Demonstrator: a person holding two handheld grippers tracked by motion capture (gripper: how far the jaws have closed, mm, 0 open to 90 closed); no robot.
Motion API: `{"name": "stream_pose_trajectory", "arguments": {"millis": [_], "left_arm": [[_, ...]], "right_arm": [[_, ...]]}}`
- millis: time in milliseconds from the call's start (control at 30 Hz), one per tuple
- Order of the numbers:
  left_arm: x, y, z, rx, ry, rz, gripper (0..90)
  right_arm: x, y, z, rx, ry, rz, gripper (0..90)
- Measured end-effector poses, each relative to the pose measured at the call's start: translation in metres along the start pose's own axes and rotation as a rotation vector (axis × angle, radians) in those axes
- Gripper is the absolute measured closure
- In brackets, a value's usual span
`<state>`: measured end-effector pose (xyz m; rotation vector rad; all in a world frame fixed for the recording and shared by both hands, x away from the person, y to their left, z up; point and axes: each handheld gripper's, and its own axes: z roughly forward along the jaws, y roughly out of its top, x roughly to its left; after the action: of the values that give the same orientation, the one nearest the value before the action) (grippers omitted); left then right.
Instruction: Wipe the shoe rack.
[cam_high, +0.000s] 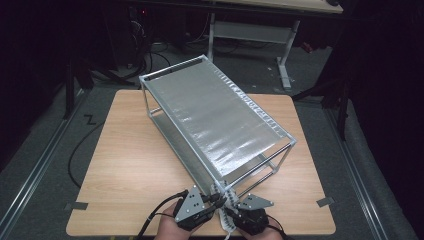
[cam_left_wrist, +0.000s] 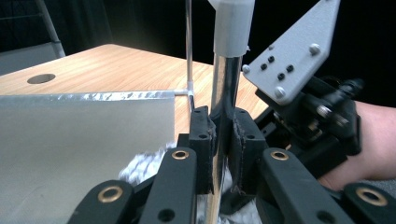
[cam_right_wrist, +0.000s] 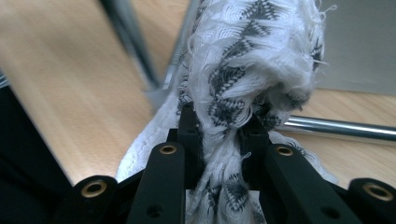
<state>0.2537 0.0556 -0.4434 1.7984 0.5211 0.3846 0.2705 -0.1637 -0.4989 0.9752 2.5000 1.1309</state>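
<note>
Cloth (cam_right_wrist: 243, 70), white with a dark woven pattern, is bunched at the near corner of the metal rack (cam_high: 215, 115), which stands slantwise on the desk (cam_high: 130, 165). The right claw (cam_right_wrist: 219, 135) pinches a twisted bundle of it, jaws pressed onto the fabric. The left claw (cam_left_wrist: 223, 140) clamps the rack's shiny upright post (cam_left_wrist: 225, 84) at that same corner, steadying it. As I judge it, the work is at an early stage: the cloth is gripped but still crumpled low by the post, with the rack's top sheet bare.
</note>
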Motion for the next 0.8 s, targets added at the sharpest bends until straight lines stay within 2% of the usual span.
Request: {"name": "stream_pose_trajectory", "arguments": {"millis": [200,433,600,800], "left_arm": [[0.000,0.000,0.000,0.000,0.001,0.000,80.9],[0.000,-0.001,-0.003,0.000,0.005,-0.007,80.9],[0.001,-0.002,-0.007,0.002,0.008,-0.009,80.8],[0.001,-0.003,-0.012,0.006,0.016,-0.008,80.8]], "right_arm": [[0.006,0.002,0.000,0.007,0.022,-0.019,75.9],[0.001,0.003,-0.001,0.010,0.000,-0.013,75.9],[-0.016,0.002,-0.003,0.004,-0.042,0.032,75.9],[-0.053,-0.002,-0.011,-0.011,-0.139,0.120,75.9]]}}
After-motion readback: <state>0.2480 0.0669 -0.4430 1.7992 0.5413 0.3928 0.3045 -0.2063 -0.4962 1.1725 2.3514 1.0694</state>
